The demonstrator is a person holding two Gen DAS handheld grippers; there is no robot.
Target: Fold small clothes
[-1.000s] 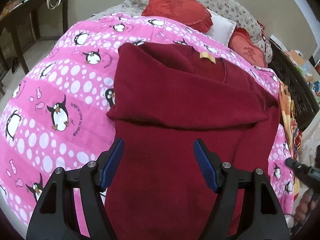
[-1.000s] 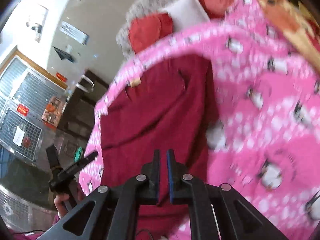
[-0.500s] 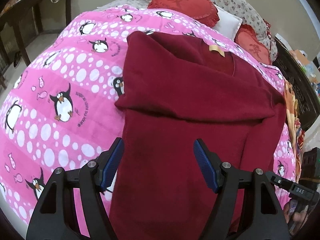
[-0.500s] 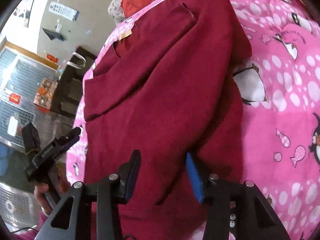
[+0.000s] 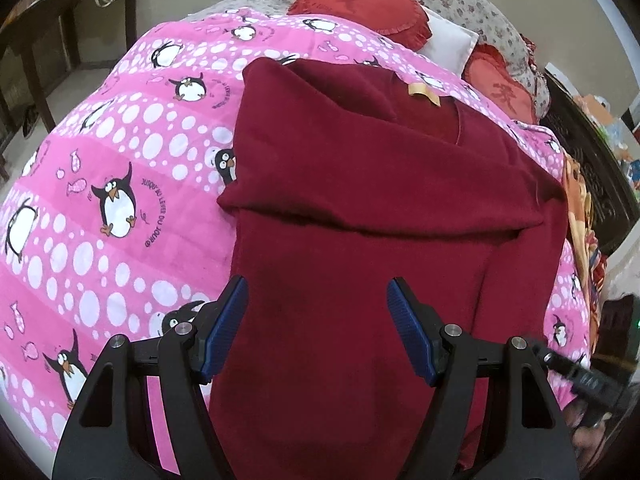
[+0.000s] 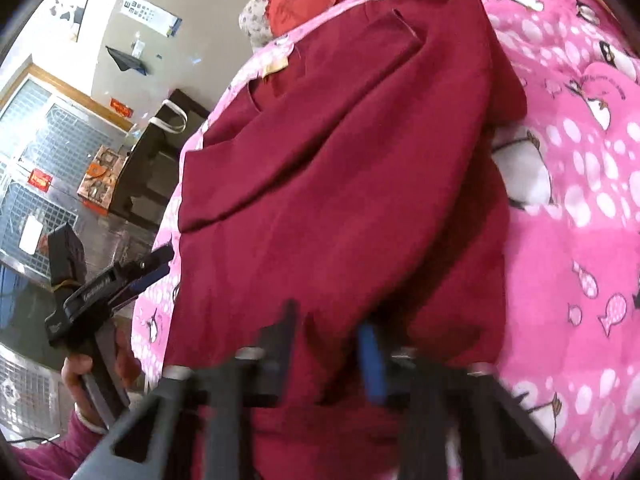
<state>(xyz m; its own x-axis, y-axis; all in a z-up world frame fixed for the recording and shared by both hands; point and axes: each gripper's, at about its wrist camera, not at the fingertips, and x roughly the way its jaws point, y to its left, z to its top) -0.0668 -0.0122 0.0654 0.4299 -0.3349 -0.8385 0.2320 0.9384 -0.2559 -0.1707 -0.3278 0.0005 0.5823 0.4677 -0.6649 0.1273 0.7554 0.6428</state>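
On the penguin-print pink bedspread [image 5: 120, 168] lies a maroon sweater [image 5: 360, 208], sleeves folded across its chest. Left gripper [image 5: 316, 328] hovers spread wide above the hem; right gripper [image 6: 332, 344] is closing on hem fabric.

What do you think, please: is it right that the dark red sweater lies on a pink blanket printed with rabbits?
Not quite: the print is penguins, not rabbits. The dark red sweater lies on a pink blanket printed with penguins, as the left wrist view shows.
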